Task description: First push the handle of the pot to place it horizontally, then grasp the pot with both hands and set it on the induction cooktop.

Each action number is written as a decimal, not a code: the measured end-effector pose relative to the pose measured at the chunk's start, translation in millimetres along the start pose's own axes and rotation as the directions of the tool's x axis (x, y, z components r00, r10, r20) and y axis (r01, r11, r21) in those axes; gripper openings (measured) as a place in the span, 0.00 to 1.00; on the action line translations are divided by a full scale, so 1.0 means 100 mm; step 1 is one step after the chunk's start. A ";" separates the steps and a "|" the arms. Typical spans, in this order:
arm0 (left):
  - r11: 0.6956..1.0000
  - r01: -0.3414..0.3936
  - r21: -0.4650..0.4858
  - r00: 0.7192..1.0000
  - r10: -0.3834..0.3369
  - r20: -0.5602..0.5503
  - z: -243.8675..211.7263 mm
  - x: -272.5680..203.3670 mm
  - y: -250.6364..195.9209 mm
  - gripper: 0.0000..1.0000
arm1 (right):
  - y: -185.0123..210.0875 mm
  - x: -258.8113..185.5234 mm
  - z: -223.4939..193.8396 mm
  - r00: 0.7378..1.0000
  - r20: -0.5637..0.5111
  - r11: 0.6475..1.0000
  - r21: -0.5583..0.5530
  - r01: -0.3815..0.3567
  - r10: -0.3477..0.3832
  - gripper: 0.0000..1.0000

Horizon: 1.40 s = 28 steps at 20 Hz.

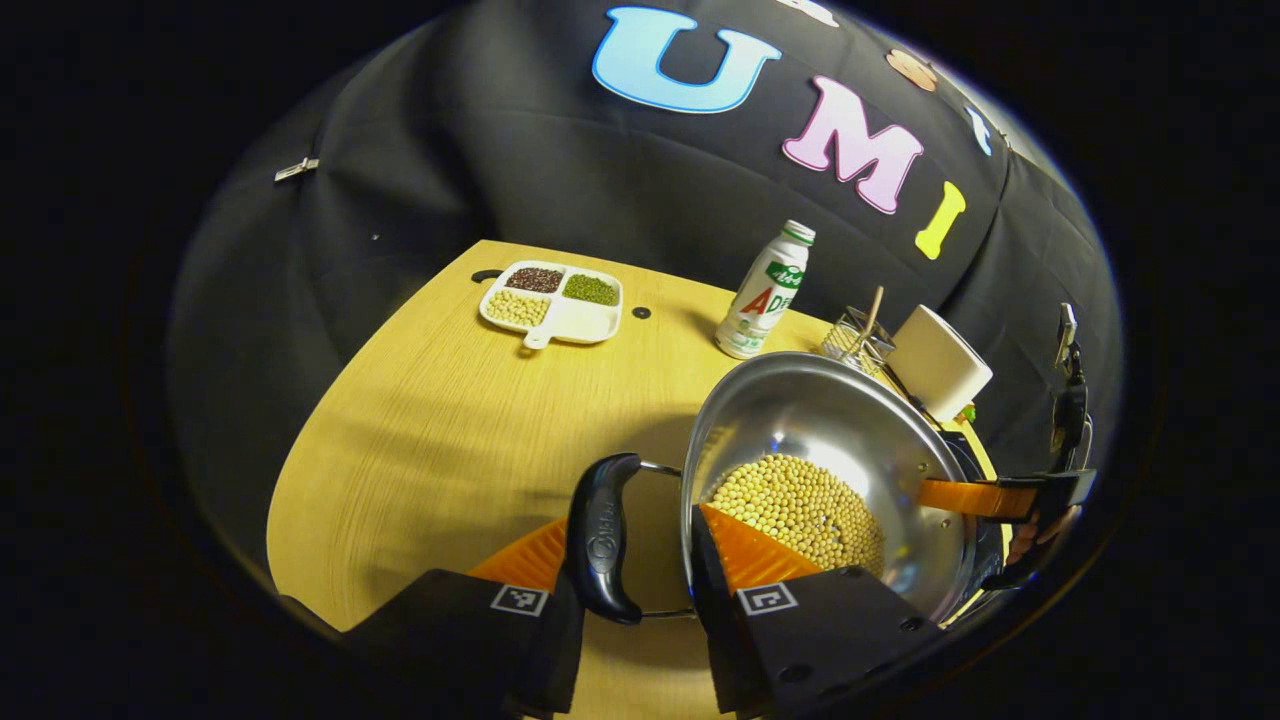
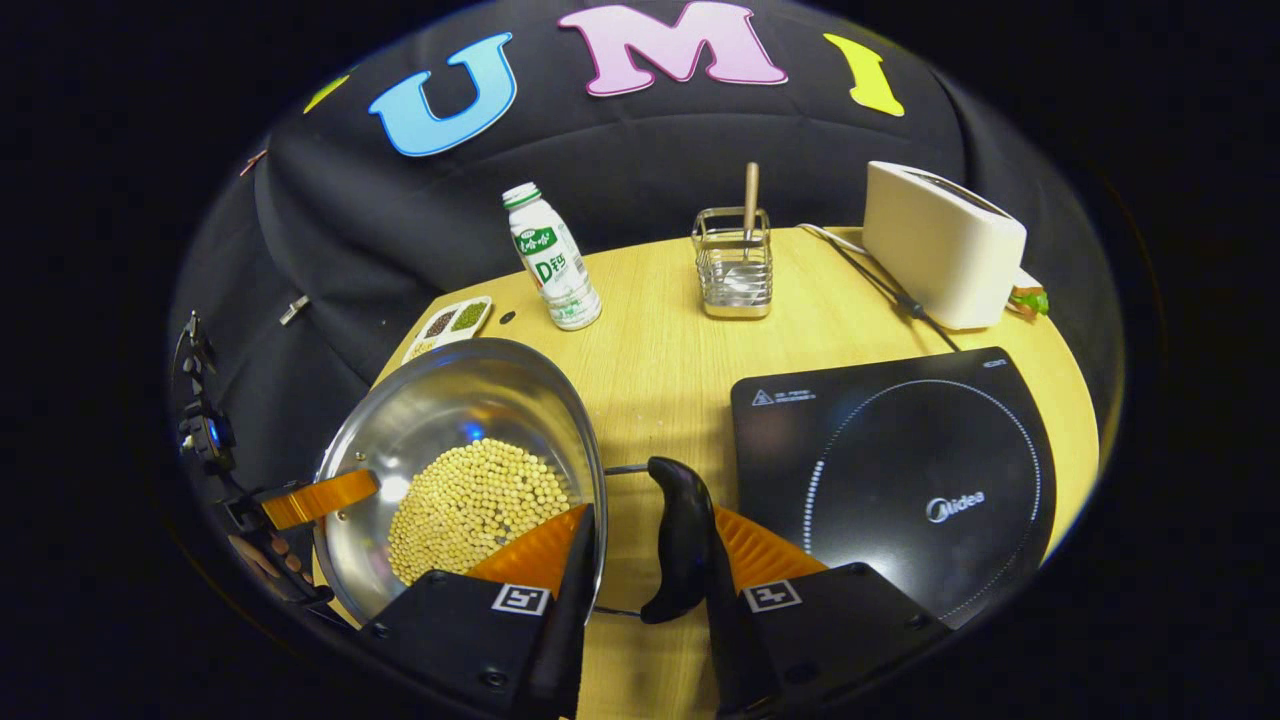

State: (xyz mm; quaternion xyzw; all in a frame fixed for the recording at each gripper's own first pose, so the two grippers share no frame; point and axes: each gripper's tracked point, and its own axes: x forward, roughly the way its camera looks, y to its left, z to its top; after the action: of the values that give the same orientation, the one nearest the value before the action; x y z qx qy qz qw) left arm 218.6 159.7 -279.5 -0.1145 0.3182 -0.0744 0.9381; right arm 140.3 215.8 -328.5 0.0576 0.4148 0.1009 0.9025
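The pot (image 1: 830,470), a steel bowl-shaped vessel part filled with pale beans (image 1: 800,505), sits tilted above the table (image 1: 450,430), and in the right gripper view it lies left of the cooktop (image 2: 900,470), apart from it and not on it. The left gripper (image 1: 640,570) straddles the pot's left side: 1 finger lies inside the bowl against the wall, the other outside the black handle (image 1: 603,535), so wall and handle both sit between the jaws. The jaws stand partly apart; whether both fingers press on handle or wall I cannot tell. The right gripper (image 2: 645,560) takes the opposite side likewise in the right gripper view: 1 finger inside the bowl over the beans, the other beyond the second handle (image 2: 682,535), toward the cooktop. Its jaws are also partly apart, and firm contact cannot be confirmed. Each view shows the other gripper at the far rim, with a hand (image 2: 265,560) behind it. At the back of the table stand a bottle (image 2: 552,258), a wire holder (image 2: 733,262) with a wooden stick in it, and a white toaster (image 2: 940,245) with its cord running across the table. A divided dish (image 1: 552,302) with 3 kinds of grain lies at the far left corner.
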 end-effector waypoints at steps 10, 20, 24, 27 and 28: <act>1.000 -0.025 -0.013 0.999 0.024 -0.030 -0.03 -0.29 -1.01 0.54 | -0.74 -0.69 0.24 1.000 -0.009 0.999 0.030 -0.030 0.030 0.51; 1.000 0.008 0.020 1.000 -0.007 -0.028 -0.06 0.08 -2.16 0.52 | -1.89 -0.97 0.53 1.000 0.011 0.999 0.050 0.006 -0.007 0.55; 0.999 0.009 0.035 1.000 -0.008 -0.030 -0.13 0.26 -2.49 0.54 | -2.26 -1.00 0.56 0.999 0.021 0.999 0.040 0.029 -0.030 0.51; 1.000 0.009 0.026 0.999 -0.008 -0.037 -0.23 0.38 -2.68 0.54 | -2.49 -0.99 0.57 0.999 0.012 0.999 0.040 0.032 -0.033 0.55; 1.000 0.008 0.026 0.999 -0.007 -0.034 -0.25 0.42 -2.74 0.54 | -2.56 -0.97 0.58 0.999 0.009 0.999 0.040 0.034 -0.034 0.55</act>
State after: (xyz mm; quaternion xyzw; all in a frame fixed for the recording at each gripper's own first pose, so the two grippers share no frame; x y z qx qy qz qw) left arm 218.3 -117.7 -251.1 -0.1024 0.3328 -0.0841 0.9336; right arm 156.7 -56.8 -267.5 0.0689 0.4131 0.0769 0.9048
